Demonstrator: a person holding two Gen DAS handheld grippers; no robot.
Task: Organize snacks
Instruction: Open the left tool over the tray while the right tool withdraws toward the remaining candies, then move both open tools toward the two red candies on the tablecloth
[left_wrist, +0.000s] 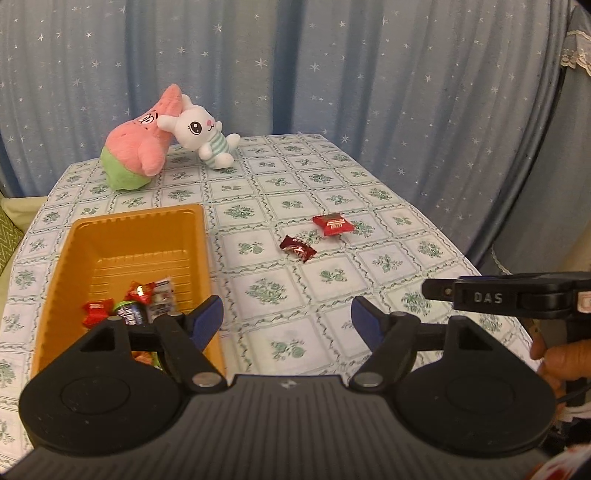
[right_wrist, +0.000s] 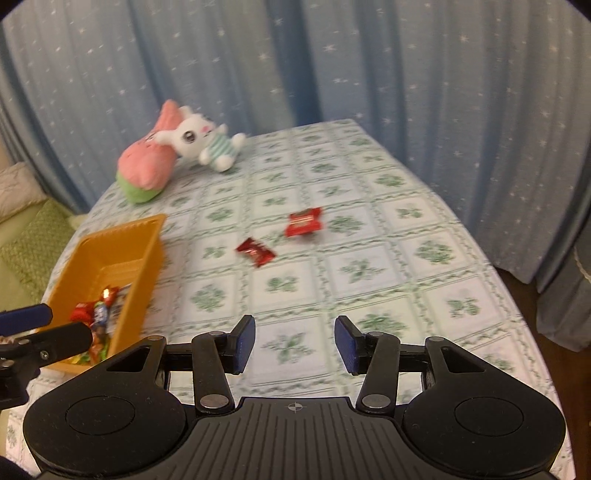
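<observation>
- Blue curtain (left_wrist: 332, 66) with small white stars fills the whole back, hanging in folds.
- Table under a white cloth (right_wrist: 369, 280) with green floral squares.
- Second drape with a lace trim (left_wrist: 576, 55) at the far right.
- Green woven cushion (right_wrist: 37, 251) and a pale cushion (right_wrist: 14, 188) left of the table, on a light green seat.
- Dark brown floor (right_wrist: 517, 291) visible right of the table.
- Two plush toys, pink (left_wrist: 140, 147) and white (left_wrist: 201, 131), at the table's far end, touching.
- Light soft, indoor.
</observation>
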